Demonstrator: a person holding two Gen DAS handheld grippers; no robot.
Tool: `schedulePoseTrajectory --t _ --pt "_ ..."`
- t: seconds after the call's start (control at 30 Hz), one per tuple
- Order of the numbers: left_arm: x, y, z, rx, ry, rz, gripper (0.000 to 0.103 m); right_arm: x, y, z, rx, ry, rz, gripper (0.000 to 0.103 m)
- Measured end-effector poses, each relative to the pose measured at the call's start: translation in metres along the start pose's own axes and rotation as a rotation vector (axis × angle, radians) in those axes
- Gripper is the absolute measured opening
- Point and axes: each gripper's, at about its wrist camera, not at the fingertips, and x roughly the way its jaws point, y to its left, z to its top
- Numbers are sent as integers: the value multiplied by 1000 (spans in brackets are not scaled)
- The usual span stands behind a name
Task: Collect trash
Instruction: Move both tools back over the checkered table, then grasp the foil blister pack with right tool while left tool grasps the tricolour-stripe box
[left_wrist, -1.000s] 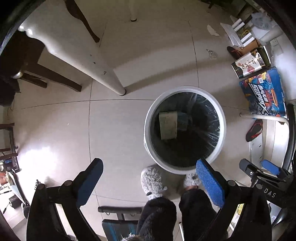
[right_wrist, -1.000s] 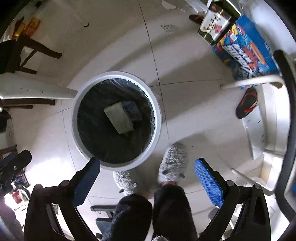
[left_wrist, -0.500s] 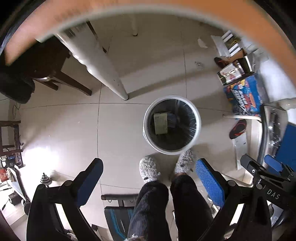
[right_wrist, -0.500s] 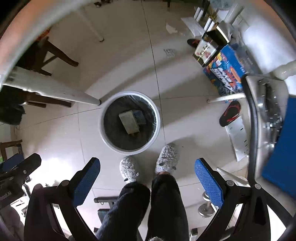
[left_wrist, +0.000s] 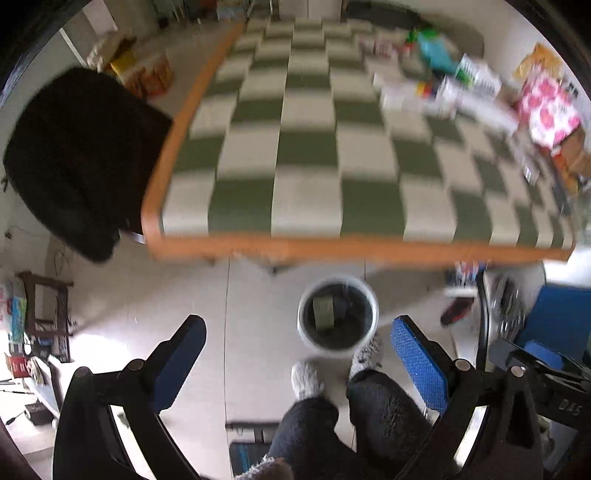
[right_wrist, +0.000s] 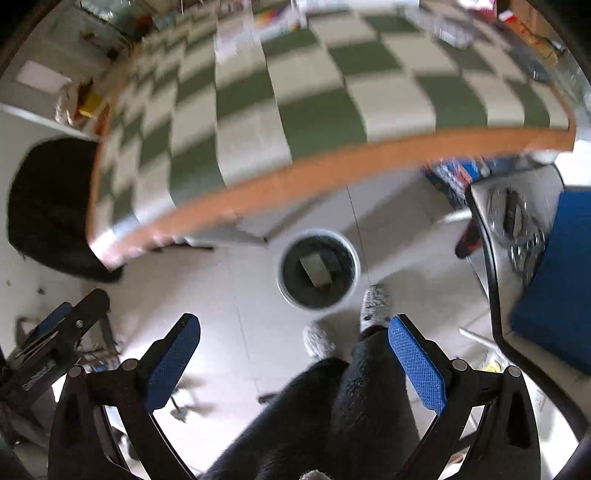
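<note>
A white trash bin (left_wrist: 338, 343) with a black liner stands on the floor far below, holding a greenish box (left_wrist: 323, 312); it appears too in the right wrist view as the bin (right_wrist: 318, 301) with the box (right_wrist: 314, 271). My left gripper (left_wrist: 299, 356) is open and empty, high above the floor. My right gripper (right_wrist: 295, 349) is also open and empty. Above the bin spreads a table with a green-and-white checked cloth (left_wrist: 306, 155), with blurred cartons and bottles (left_wrist: 436, 92) at its far right.
The person's dark trousers and grey slippers (left_wrist: 308, 376) stand just before the bin. A black chair (left_wrist: 81, 162) sits left of the table's orange edge (left_wrist: 332, 251). A blue seat (right_wrist: 554, 288) and a red slipper (left_wrist: 456, 312) lie to the right.
Both grippers have risen sharply from just above the bin to above table height; the bin has shrunk in view and the checked tabletop has come into sight. Both stay open.
</note>
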Motion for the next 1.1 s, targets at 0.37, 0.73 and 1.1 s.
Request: schedulePoseTrajectory --t 0.37,0.73,1.1 --pt "19 -101 162 168 -85 93 103 -45 -81 211 -101 15 -189 103" --pt "122 -176 259 335 39 182 103 68 -156 361 -259 216 -370 103" --pt "150 -209 270 900 83 227 103 68 -164 361 -121 216 -226 71"
